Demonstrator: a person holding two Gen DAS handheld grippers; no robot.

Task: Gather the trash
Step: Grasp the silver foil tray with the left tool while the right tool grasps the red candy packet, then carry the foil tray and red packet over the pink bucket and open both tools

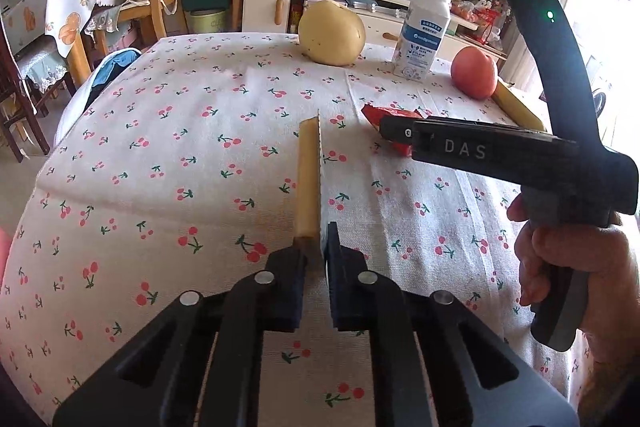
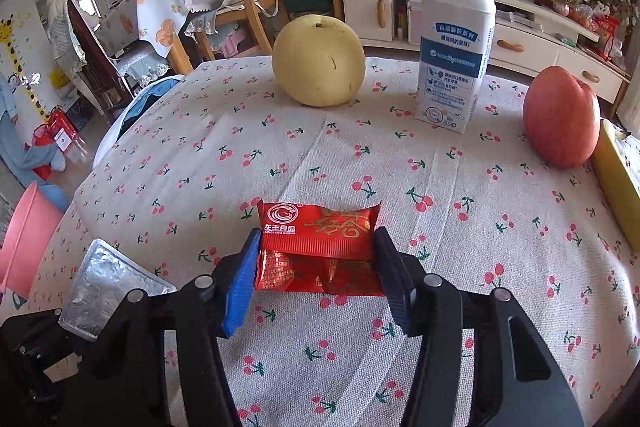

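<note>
Between the right jaws — red wrapper [image 2: 320, 247]

White letters "DAS" are showing on the black body of the right tongs [image 1: 394, 133], at about three o'clock in the left wrist view. The red wrapper [image 2: 318, 247], at six o'clock in the right wrist view, is bearing a white swirl logo and gold characters. The carton [image 2: 454, 39], at one o'clock, is carrying blue print too small to read.
</note>
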